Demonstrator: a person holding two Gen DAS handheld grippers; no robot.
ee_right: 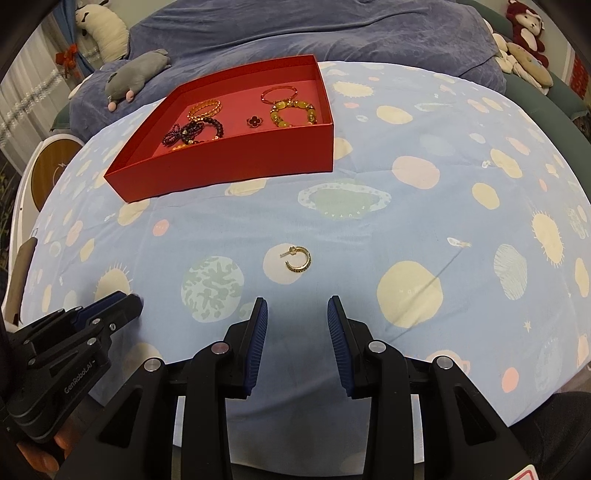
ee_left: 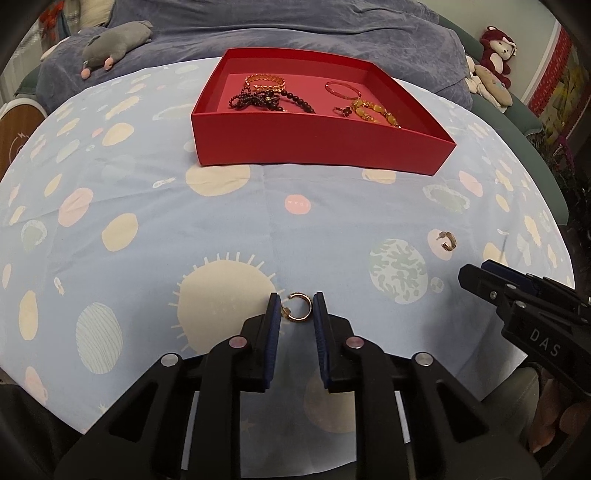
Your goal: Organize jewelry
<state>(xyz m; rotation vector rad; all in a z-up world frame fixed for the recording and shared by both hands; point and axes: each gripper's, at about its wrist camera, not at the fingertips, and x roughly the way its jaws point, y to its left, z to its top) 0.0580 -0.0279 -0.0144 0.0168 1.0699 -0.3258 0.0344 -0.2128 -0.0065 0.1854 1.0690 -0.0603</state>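
Observation:
A gold hoop earring point(ee_left: 297, 309) lies on the planet-print cloth between the blue pads of my left gripper point(ee_left: 296, 300). Both pads touch its sides, so the gripper is shut on it. A second gold hoop earring point(ee_right: 298, 258) point(ee_left: 447, 242) lies on a pale pink spot, just ahead of my right gripper point(ee_right: 297, 301). That gripper is open with nothing between its fingers. Further back stands the red box point(ee_left: 321, 144) point(ee_right: 229, 166). It holds a gold bracelet point(ee_left: 265, 82), dark bead strands point(ee_left: 258, 100), a thin bangle point(ee_left: 341, 89), a yellow bead bracelet point(ee_left: 373, 110) and a clover ring point(ee_right: 254, 120).
A grey plush toy point(ee_left: 118, 42) lies on the blue blanket point(ee_left: 295, 33) behind the box. More plush toys point(ee_left: 495, 62) sit at the far right. The cloth point(ee_left: 147, 184) falls away at its curved edges. A round wooden object point(ee_right: 51, 170) is at the left.

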